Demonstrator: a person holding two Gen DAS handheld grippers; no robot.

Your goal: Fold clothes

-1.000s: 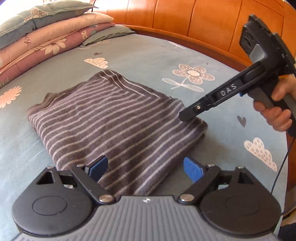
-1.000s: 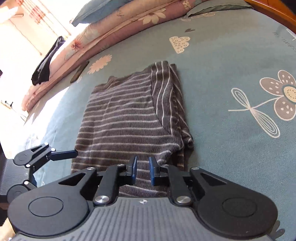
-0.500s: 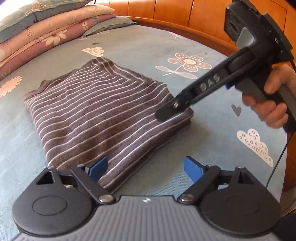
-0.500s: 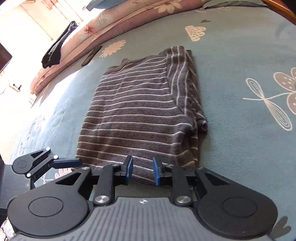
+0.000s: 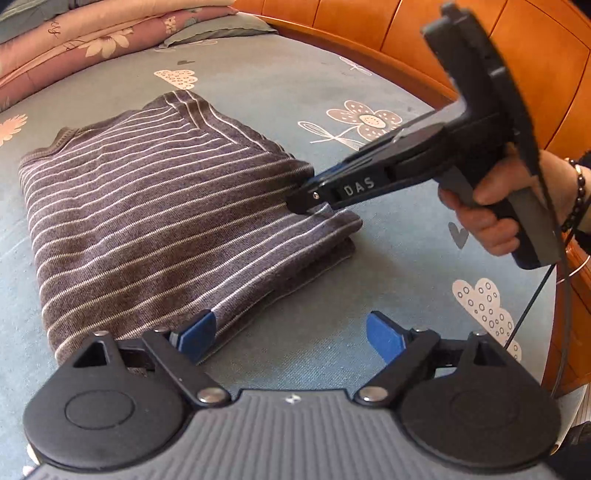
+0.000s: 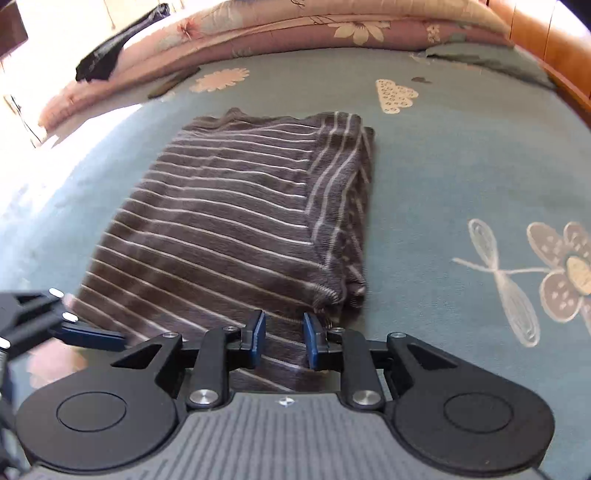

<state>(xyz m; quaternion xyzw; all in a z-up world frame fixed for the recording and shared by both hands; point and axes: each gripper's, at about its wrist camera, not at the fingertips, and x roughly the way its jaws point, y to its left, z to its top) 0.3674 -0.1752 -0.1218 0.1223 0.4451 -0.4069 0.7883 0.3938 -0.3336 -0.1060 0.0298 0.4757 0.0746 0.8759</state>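
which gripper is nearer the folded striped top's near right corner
Right. The right gripper sits on that corner of the striped top, jaws closing with fabric between them. The left gripper hangs open over the top's near left corner.

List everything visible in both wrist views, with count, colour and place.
striped garment: one, grey-brown with pale stripes, folded flat on the bedsheet
bedsheet: one, blue-grey with flower and cloud prints, covering the bed
folded quilts: a stack, pink and floral, along the far edge
dark cloth: one, black, draped on the quilts
bed frame: orange wood, beside the bed
left gripper: black, blue pads, open at the garment's near corner
right gripper: black, jaws closing, garment edge between them
hand: one, holding the right gripper's handle
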